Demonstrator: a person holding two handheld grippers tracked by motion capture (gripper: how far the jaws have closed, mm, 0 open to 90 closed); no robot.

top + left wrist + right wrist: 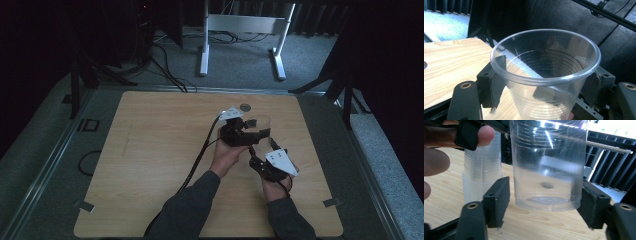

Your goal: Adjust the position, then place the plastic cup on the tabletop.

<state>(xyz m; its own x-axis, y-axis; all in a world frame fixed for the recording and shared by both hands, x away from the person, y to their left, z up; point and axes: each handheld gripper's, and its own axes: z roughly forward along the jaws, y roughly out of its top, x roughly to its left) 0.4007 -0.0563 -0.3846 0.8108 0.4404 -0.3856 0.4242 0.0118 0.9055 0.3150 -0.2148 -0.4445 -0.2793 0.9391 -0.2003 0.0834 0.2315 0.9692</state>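
High view: wooden bench [150, 165], both hands at centre right of the frame. Item one, clear plastic cup [544, 75], clamped just below its rim by the left hand-held gripper [544, 87], pads pressing on both walls. Item two, stack of clear cups [481, 177], upright on the bench at the left of the right gripper view, just beside the held cup. Right hand-held gripper [544, 205]: released, jaws standing either side of the cup's base and apart from it (cup base sits just above the bench). Progress, as judged: one cup separated from the stack and secured by the left; setting it down remains
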